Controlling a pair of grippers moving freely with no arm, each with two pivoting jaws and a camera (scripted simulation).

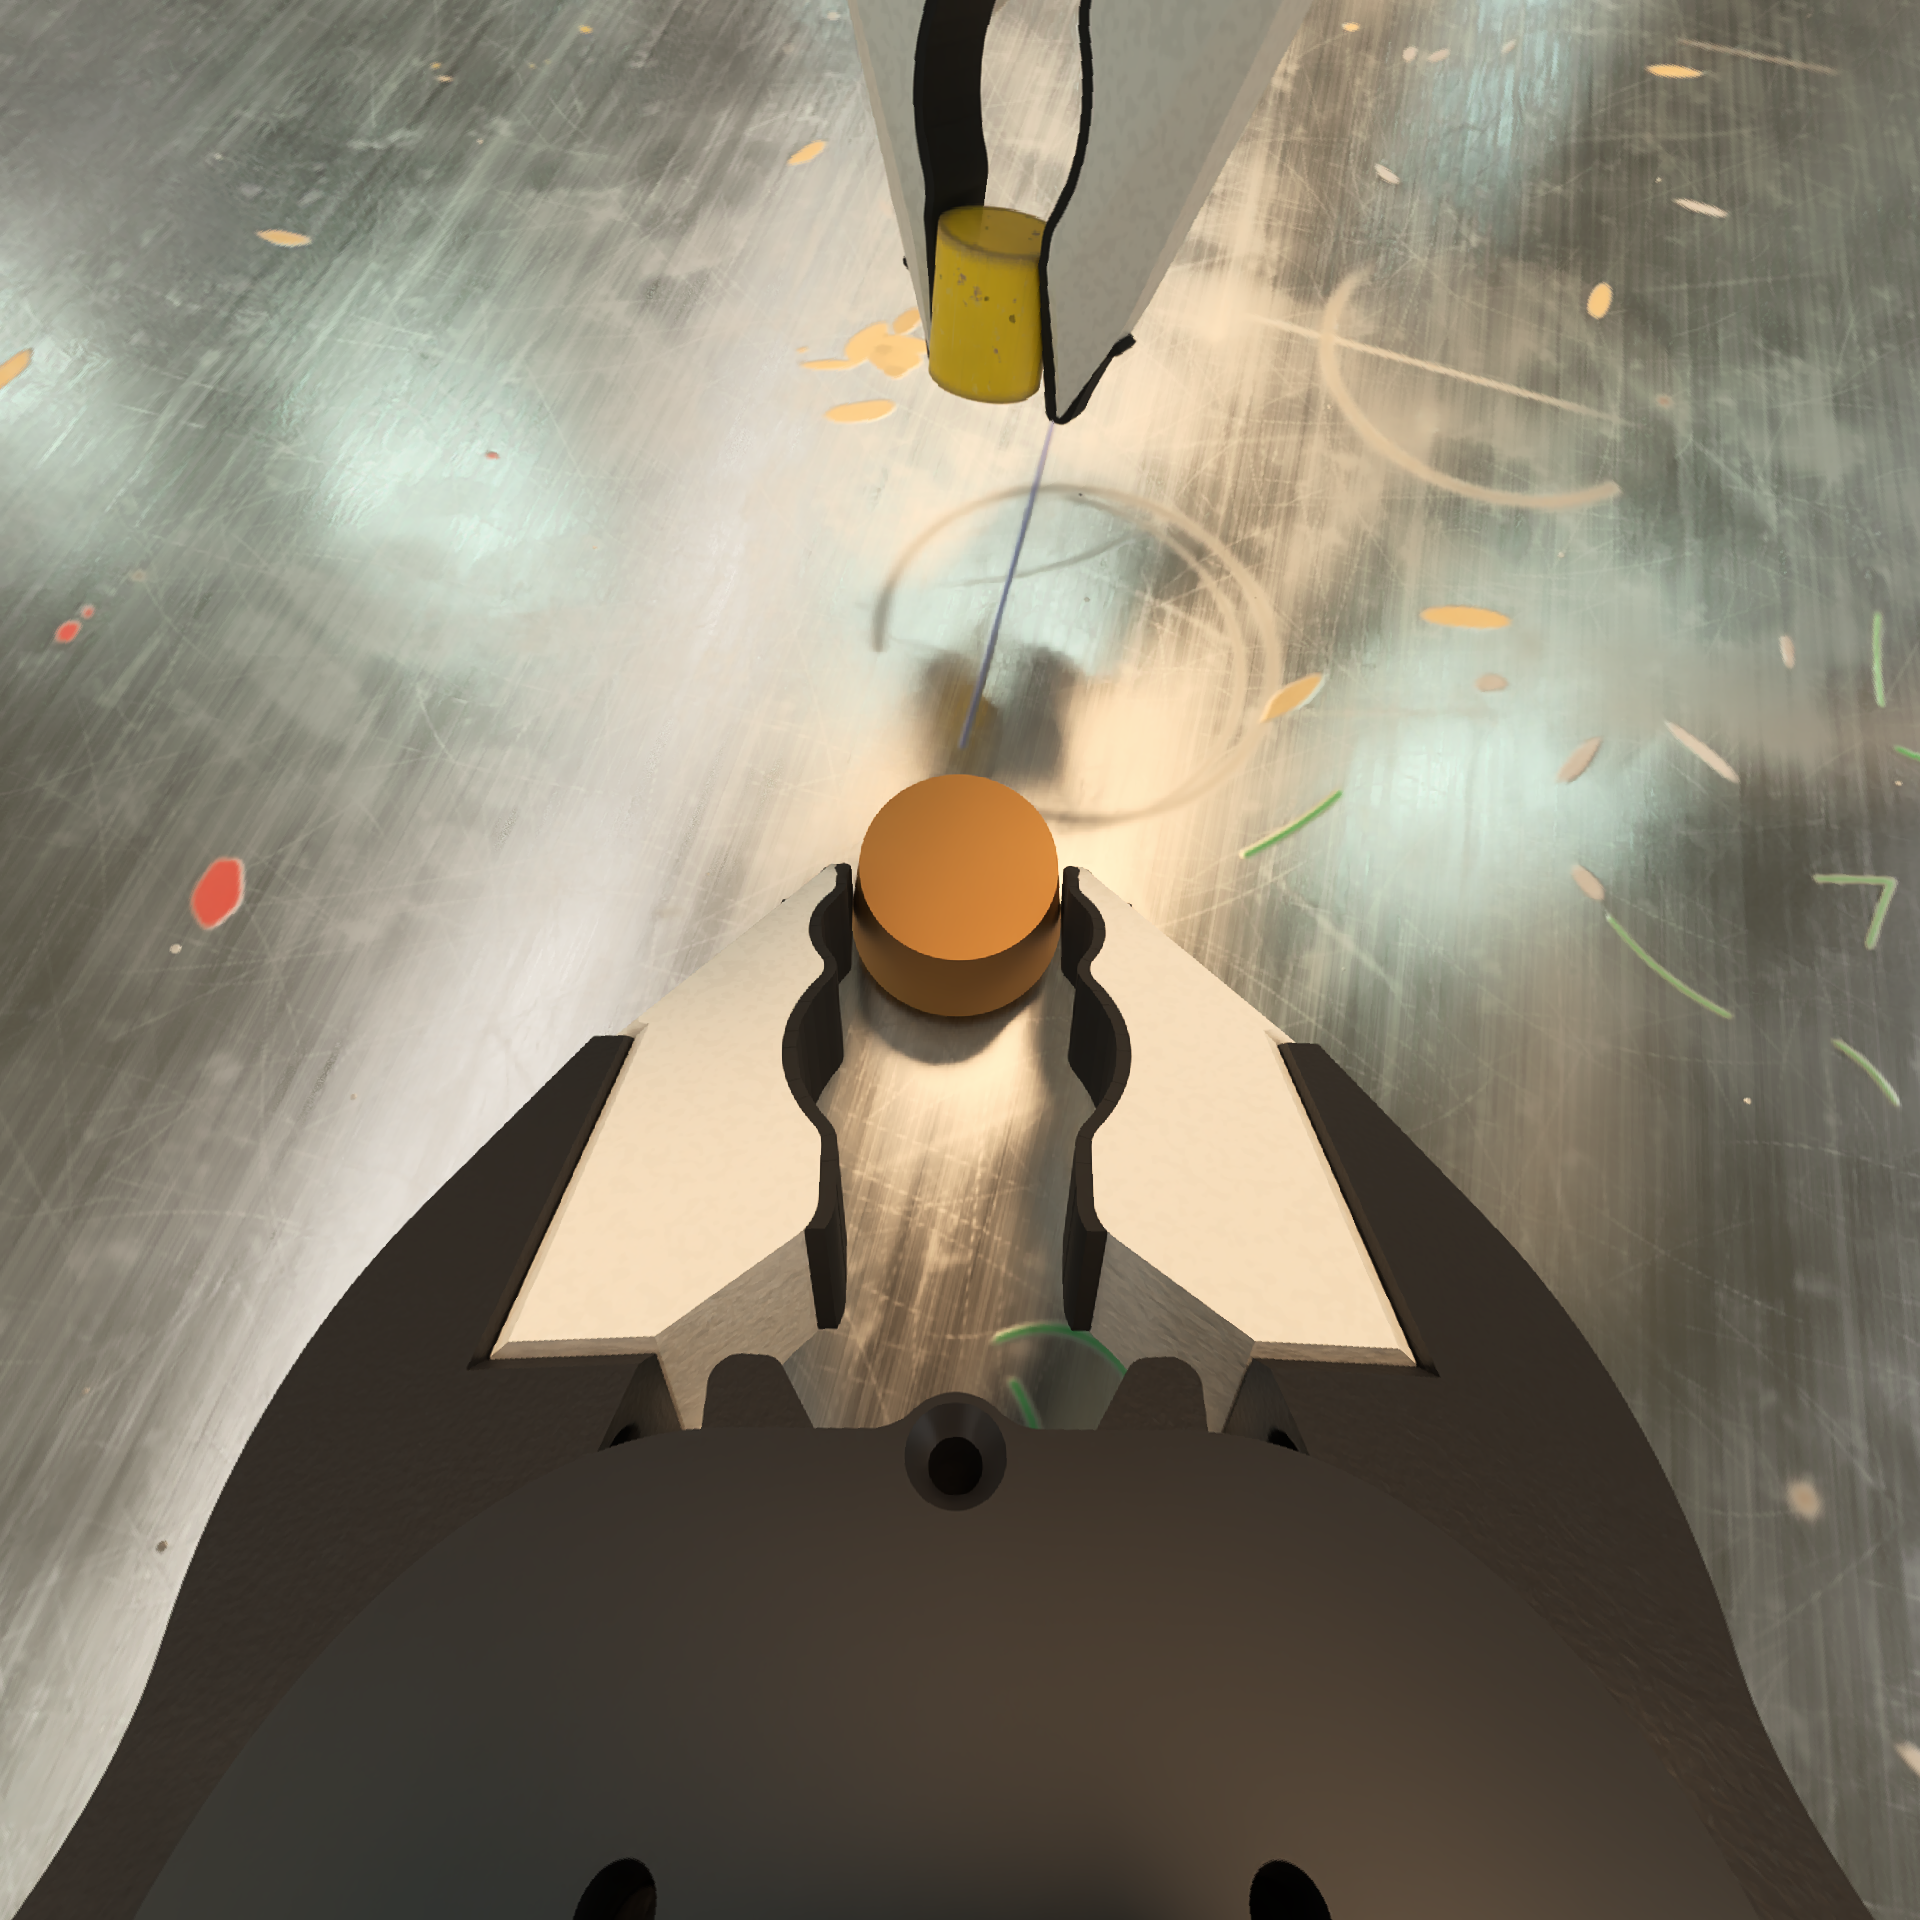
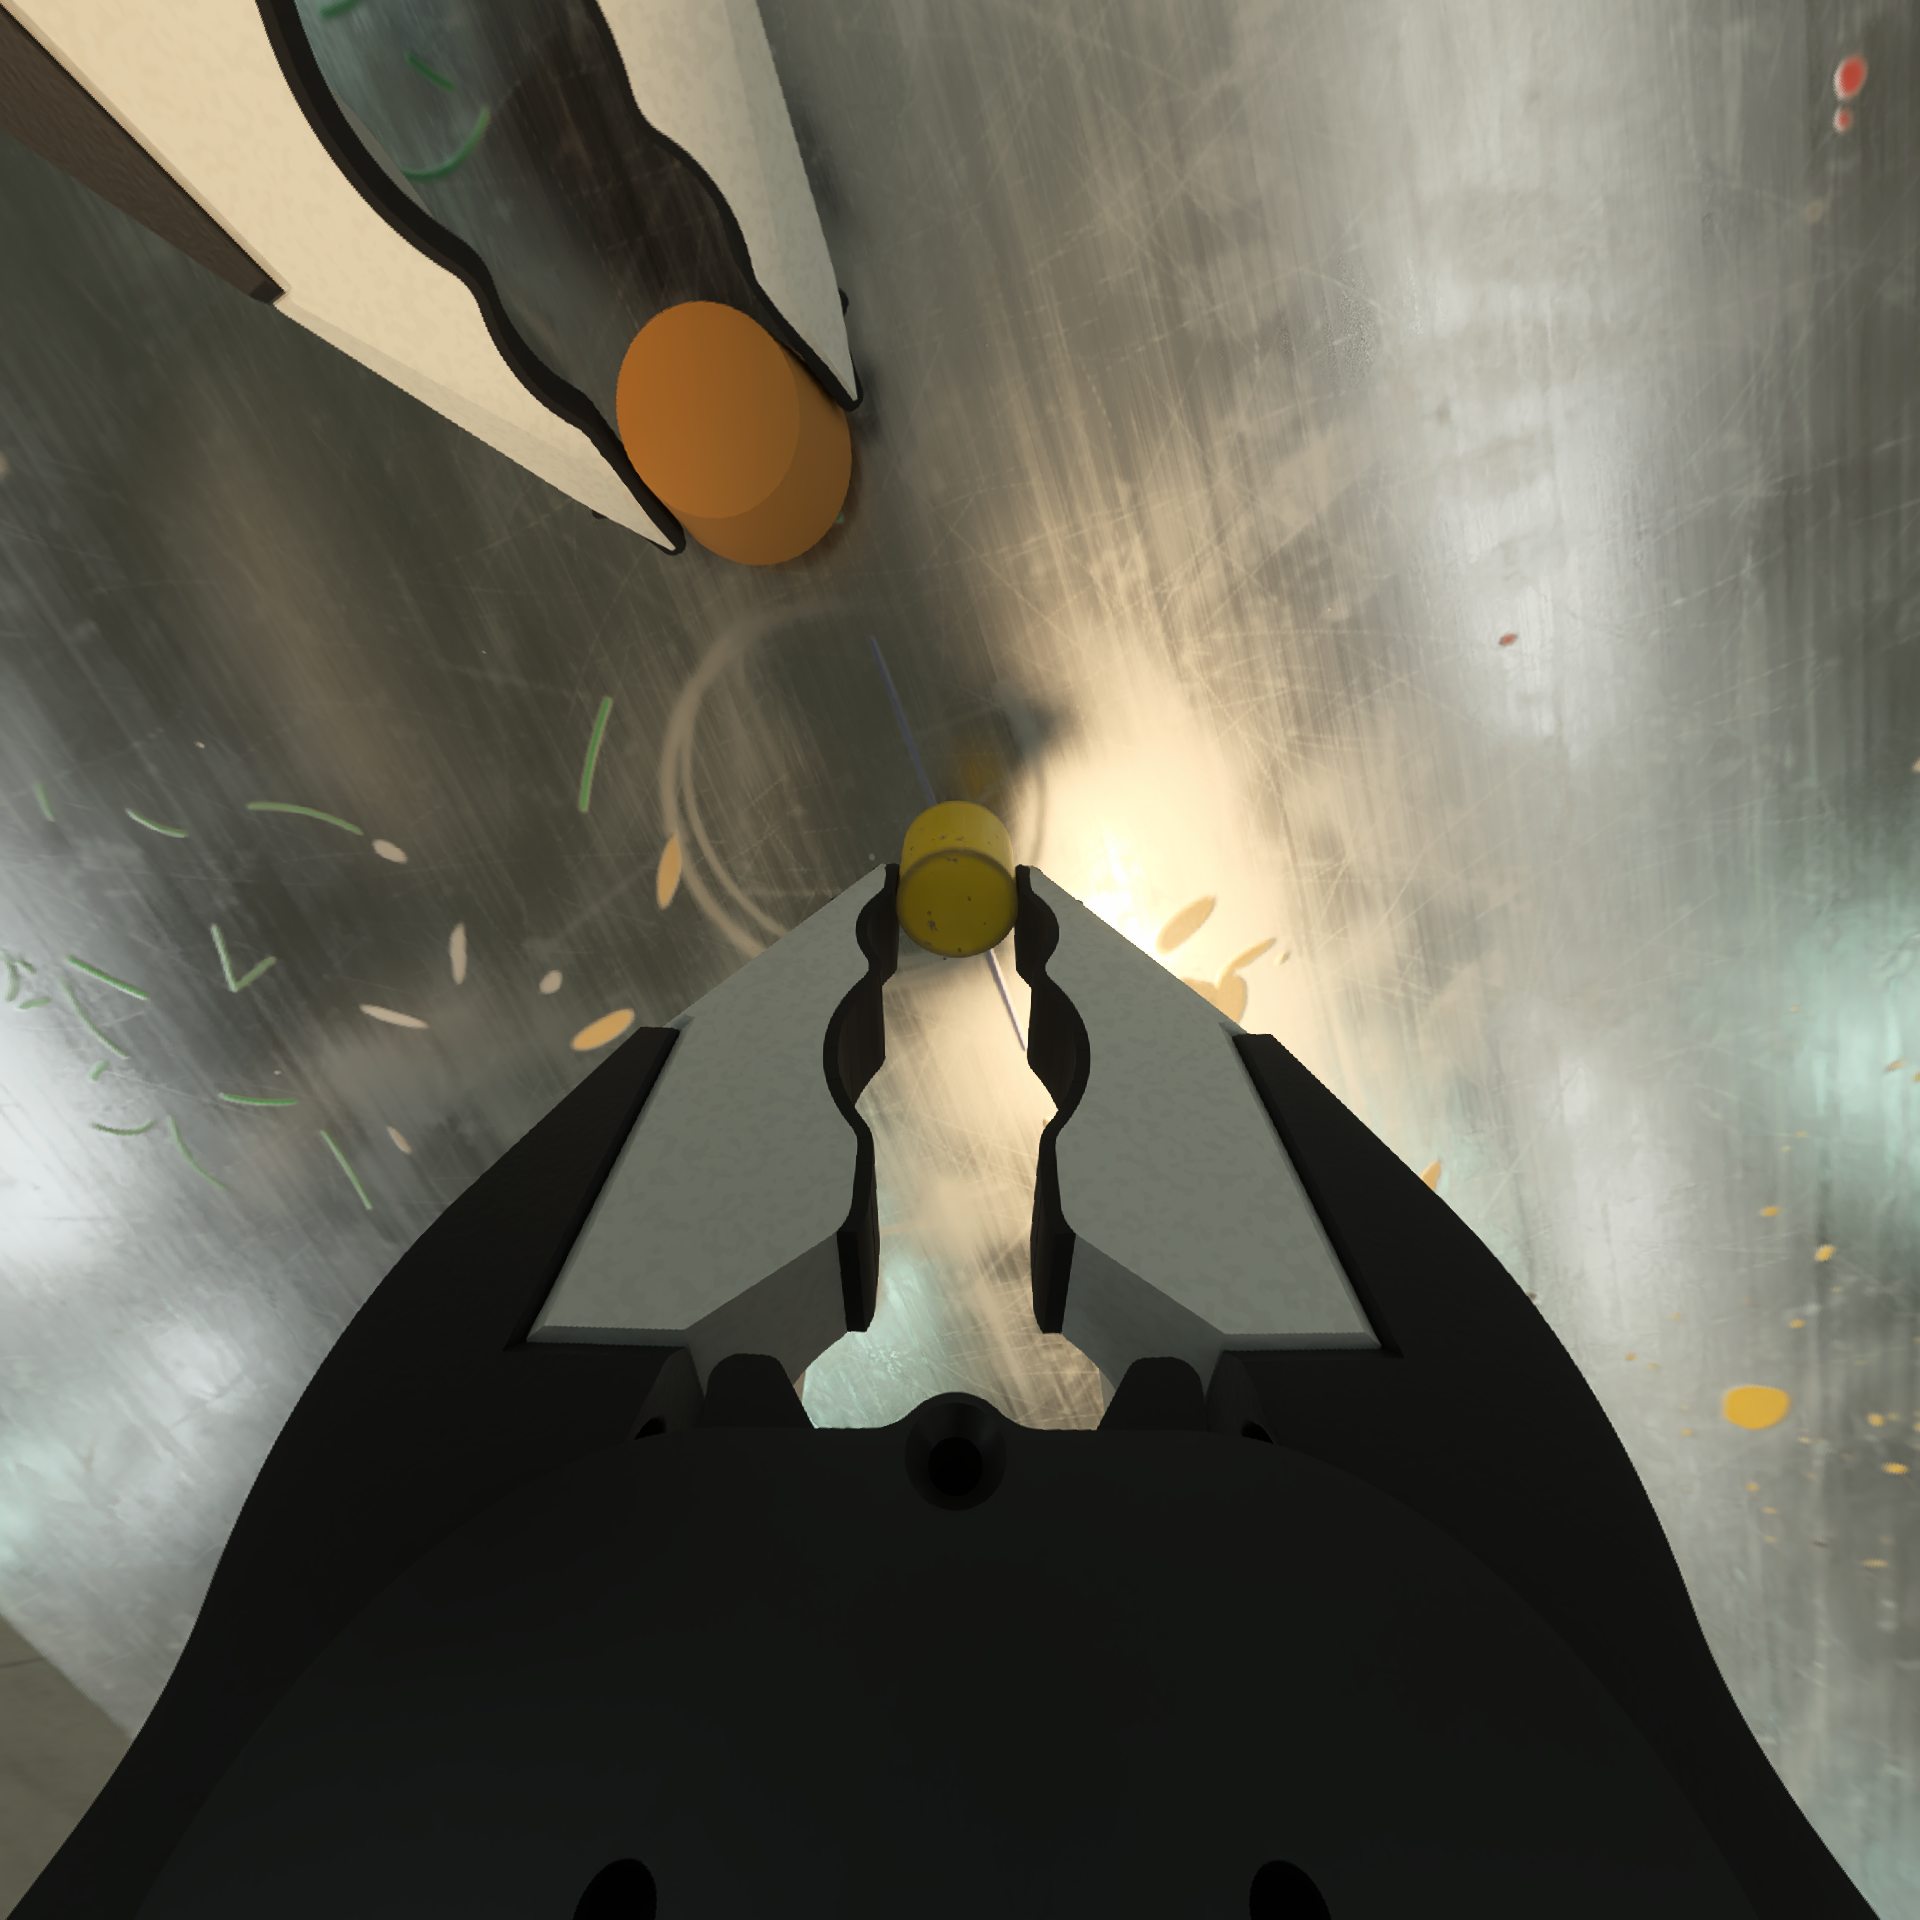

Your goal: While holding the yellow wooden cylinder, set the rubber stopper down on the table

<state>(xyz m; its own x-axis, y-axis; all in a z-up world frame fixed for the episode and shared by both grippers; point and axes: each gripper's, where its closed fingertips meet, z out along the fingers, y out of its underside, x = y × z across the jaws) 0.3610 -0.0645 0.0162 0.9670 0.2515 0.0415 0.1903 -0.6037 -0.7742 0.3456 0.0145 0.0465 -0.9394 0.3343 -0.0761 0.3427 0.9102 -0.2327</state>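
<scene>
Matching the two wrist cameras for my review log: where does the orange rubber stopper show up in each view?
Left wrist view: rubber stopper at centre, clamped at the left gripper fingertips.
Right wrist view: stopper upper left, between the other gripper's fingers.
Shared landmark: the yellow wooden cylinder.

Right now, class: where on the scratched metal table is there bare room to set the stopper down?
Nothing else stands on the scratched metal table; only paint flecks. Bare patches lie left and right of the left gripper, which holds the orange rubber stopper. It is crowded ahead, where the right gripper hangs with the yellow wooden cylinder.
</scene>
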